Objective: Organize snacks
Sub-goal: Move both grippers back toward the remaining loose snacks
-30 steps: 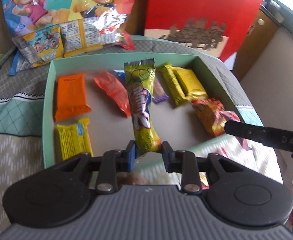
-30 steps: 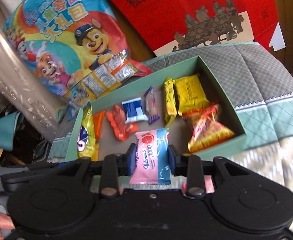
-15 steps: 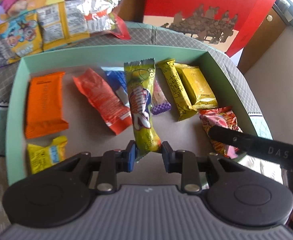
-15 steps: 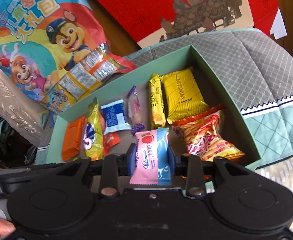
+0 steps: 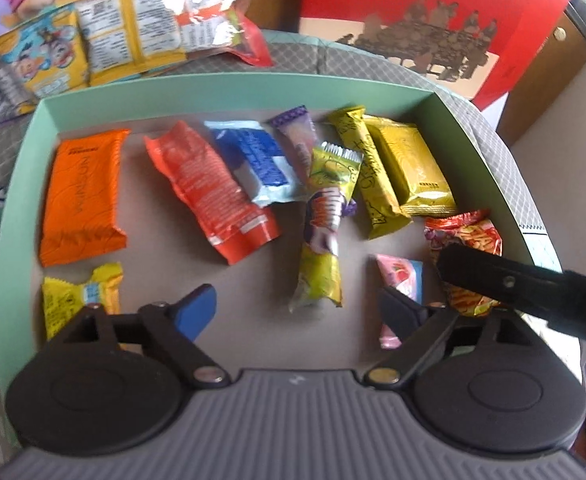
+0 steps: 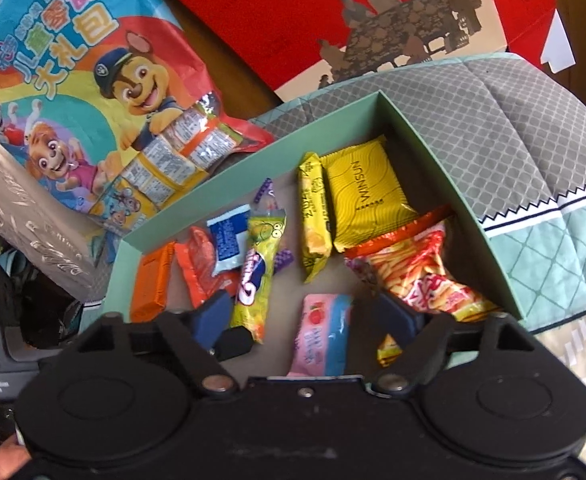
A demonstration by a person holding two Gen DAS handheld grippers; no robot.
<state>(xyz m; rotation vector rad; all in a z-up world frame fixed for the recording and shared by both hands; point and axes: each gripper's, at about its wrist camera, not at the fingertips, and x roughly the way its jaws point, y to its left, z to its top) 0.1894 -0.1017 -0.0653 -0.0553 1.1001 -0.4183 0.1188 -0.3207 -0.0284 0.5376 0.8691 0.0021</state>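
A mint-green box (image 5: 229,88) holds several snack packets. My left gripper (image 5: 297,312) is open above its near side; the yellow-green stick packet (image 5: 325,224) lies free on the box floor between the fingers. My right gripper (image 6: 305,320) is open too; the pink and blue candy packet (image 6: 323,332) lies on the floor between its fingers and shows in the left wrist view (image 5: 401,280). The box (image 6: 333,120) also holds an orange packet (image 5: 81,196), a red one (image 5: 209,188), a blue-white one (image 5: 261,160), two yellow ones (image 5: 413,168) and a chips bag (image 5: 469,236).
A large cartoon-dog snack bag (image 6: 77,80) with loose packets (image 5: 133,36) lies behind the box on the left. A red gift box (image 6: 373,12) stands behind. The box rests on a grey and teal quilt (image 6: 513,132). A wooden cabinet (image 5: 553,60) is at the right.
Both grippers have opened. The yellow-green stick packet dropped from the left one and the pink and blue candy from the right one onto the box floor.
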